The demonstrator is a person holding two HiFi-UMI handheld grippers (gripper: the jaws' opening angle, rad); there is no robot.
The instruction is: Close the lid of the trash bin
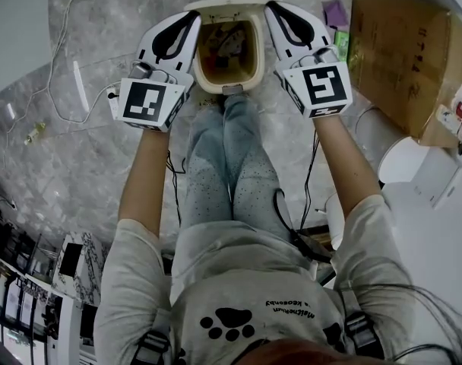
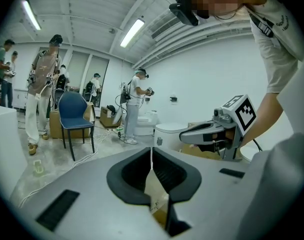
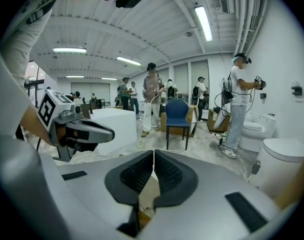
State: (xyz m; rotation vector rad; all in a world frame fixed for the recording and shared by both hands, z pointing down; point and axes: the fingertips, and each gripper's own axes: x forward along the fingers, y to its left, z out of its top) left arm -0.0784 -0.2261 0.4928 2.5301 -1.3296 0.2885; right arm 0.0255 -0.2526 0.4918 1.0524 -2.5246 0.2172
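Note:
A cream trash bin [image 1: 255, 61] stands on the floor just past the person's knees. Its top is uncovered, and trash shows inside. A pale band [image 1: 223, 4] runs along its far edge; I cannot tell whether that is the raised lid. My left gripper [image 1: 194, 17] lies along the bin's left side and my right gripper [image 1: 270, 7] along its right side, both pointing away from the person. Both pairs of jaws are shut with nothing between them, as the left gripper [image 2: 152, 151] and right gripper [image 3: 154, 154] show in their own views. Each gripper view also shows the other gripper.
A big cardboard box [image 1: 398, 59] stands right of the bin, with a white round fixture [image 1: 402, 158] below it. Cables [image 1: 64, 74] trail over the marble floor at left. Several people, a blue chair [image 2: 74, 114] and a toilet [image 2: 169, 131] fill the room behind.

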